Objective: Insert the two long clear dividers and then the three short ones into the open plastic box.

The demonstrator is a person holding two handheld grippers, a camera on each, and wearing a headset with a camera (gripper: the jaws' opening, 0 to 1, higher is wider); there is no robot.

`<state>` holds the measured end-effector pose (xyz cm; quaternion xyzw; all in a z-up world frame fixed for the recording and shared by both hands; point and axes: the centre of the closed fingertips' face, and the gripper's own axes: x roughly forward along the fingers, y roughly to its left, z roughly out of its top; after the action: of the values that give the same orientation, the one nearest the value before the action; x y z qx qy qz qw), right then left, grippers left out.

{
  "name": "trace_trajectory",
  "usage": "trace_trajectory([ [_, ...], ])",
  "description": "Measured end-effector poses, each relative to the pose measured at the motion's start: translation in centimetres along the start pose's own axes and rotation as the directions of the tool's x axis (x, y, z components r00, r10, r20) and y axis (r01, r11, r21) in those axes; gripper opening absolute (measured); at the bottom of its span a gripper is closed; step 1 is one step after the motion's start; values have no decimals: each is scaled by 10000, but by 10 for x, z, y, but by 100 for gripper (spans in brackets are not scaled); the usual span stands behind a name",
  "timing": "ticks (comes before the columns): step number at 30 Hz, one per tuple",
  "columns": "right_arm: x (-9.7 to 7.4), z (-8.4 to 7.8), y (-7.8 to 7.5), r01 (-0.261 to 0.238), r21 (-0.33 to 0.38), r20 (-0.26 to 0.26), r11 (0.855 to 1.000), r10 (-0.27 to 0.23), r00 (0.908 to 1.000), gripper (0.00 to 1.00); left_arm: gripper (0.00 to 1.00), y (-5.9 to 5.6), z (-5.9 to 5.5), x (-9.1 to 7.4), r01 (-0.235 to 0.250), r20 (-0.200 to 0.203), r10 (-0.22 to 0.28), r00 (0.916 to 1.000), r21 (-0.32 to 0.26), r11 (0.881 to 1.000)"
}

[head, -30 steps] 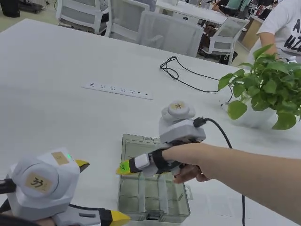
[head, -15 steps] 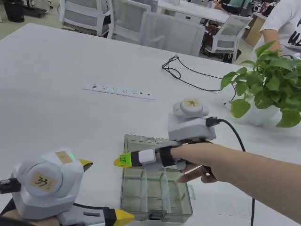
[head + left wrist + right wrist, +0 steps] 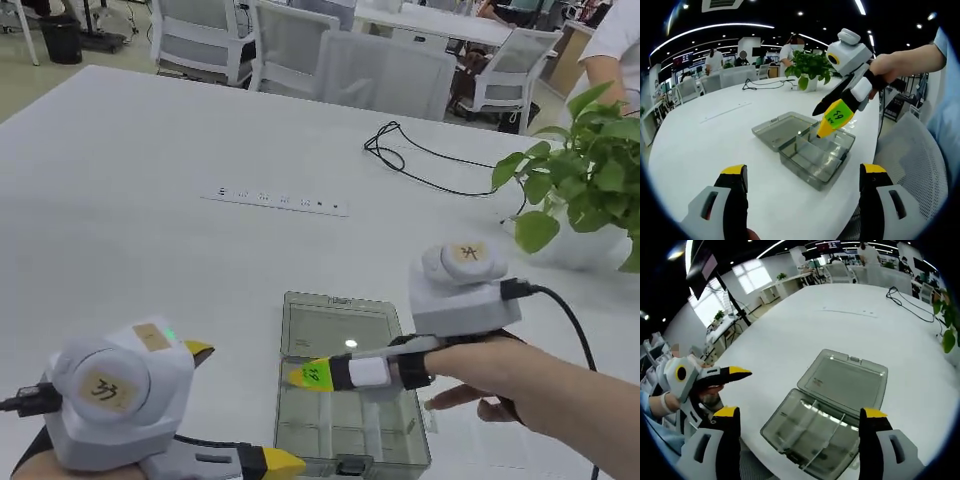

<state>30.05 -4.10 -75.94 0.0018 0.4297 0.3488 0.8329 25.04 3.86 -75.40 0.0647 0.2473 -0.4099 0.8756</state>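
Smoky box (image 3: 340, 325) holds two dividers (image 3: 372, 432); right gripper (image 3: 312, 375) above it and left gripper (image 3: 238, 405) both wide, empty. Short ones look next: pinch top edge, keep upright, seat squarely.

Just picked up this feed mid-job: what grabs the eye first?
The smoky clear plastic box lies open near the front edge of the table, two dividers standing inside it. The right gripper hangs over it, jaws open and empty; the left gripper sits open to its left.
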Motion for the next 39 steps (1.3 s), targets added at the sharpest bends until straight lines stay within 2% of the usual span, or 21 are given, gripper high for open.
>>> trace_trajectory([
  [3, -5, -1, -1, -149, -196, 183, 9997, 152, 9997, 100, 95, 1, 2, 0, -60, 20, 60, 10000, 6, 10000],
  [5, -9, 0, -7, 65, -628, 406, 9980, -39, 9992, 100, 95, 2, 4, -1, -128, 24, 128, 9999, 19, 9999],
  [6, -11, 2, -7, 48, -1216, 652, 9926, 32, 9979, 100, 95, 4, 5, -1, -184, 65, 184, 9998, -17, 9998],
  [8, -14, 0, -11, 219, -1543, 731, 9878, -107, 9973, 100, 95, 5, 6, -2, -223, 83, 224, 9997, -56, 9997],
  [9, -15, 0, -7, -31, -1659, 883, 9861, 180, 9959, 100, 95, 6, 7, -2, -244, 85, 245, 9997, -56, 9997],
  [13, -23, -5, -14, -47, -1543, 1198, 9880, 234, 9925, 100, 95, 8, 9, -3, -268, 87, 269, 9996, -120, 9996],
  [16, -27, -10, -16, -244, -2041, 1371, 9786, 532, 9891, 100, 94, 9, 9, -3, -277, 42, 277, 9996, -131, 9995],
  [17, -30, -9, -17, -324, -2083, 1639, 9775, 675, 9842, 100, 94, 9, 9, -3, -264, 48, 264, 9996, -174, 9995],
  [18, -31, -13, -20, -314, -2061, 1527, 9780, 639, 9862, 100, 94, 9, 9, -3, -271, 63, 272, 9996, -203, 9994],
  [19, -33, -13, -18, -512, -2272, 1703, 9725, 915, 9811, 100, 94, 9, 10, -3, -271, 90, 273, 9996, -241, 9993],
  [20, -35, -14, -21, -365, -2413, 1868, 9698, 834, 9789, 100, 94, 8, 11, -3, -262, 115, 265, 9996, -248, 9993],
  [22, -39, -16, -21, -631, -2491, 2121, 9664, 1180, 9701, 100, 94, 7, 14, -2, -235, 176, 241, 9996, -288, 9993],
  [24, -43, -21, -22, -842, -2516, 2117, 9642, 1397, 9673, 100, 95, 3, 18, -2, -134, 311, 143, 9994, -284, 9995],
  [26, -49, -26, -28, -722, -2689, 2294, 9604, 1367, 9637, 100, 95, 1, 20, -2, -100, 334, 107, 9994, -202, 9997],
  [27, -53, -27, -25, -1016, -2752, 2493, 9560, 1731, 9528, 100, 95, 0, 21, -2, -73, 348, 80, 9994, -196, 9998],
  [28, -56, -28, -28, -977, -2622, 2674, 9601, 1696, 9486, 100, 95, 0, 22, -3, -55, 375, 62, 9993, -184, 9998],
  [31, -64, -36, -32, -1070, -2763, 2673, 9551, 1833, 9460, 100, 95, -2, 22, -3, -3, 386, 9, 9993, -166, 9999],
  [32, -68, -38, -33, -1185, -2789, 2757, 9530, 1977, 9407, 100, 95, -2, 22, -3, 9, 385, -4, 9993, -133, 9999],
  [33, -70, -39, -38, -1029, -2770, 2792, 9553, 1825, 9427, 100, 95, -3, 22, -3, 12, 385, -6, 9993, -156, 9999],
  [35, -75, -40, -40, -1057, -2886, 2936, 9516, 1930, 9362, 100, 95, -3, 21, -3, 25, 361, -19, 9993, -151, 9999],
  [39, -81, -46, -54, -854, -3117, 2856, 9463, 1790, 9415, 100, 95, -6, 20, -2, 36, 330, -30, 9994, -198, 9998],
])
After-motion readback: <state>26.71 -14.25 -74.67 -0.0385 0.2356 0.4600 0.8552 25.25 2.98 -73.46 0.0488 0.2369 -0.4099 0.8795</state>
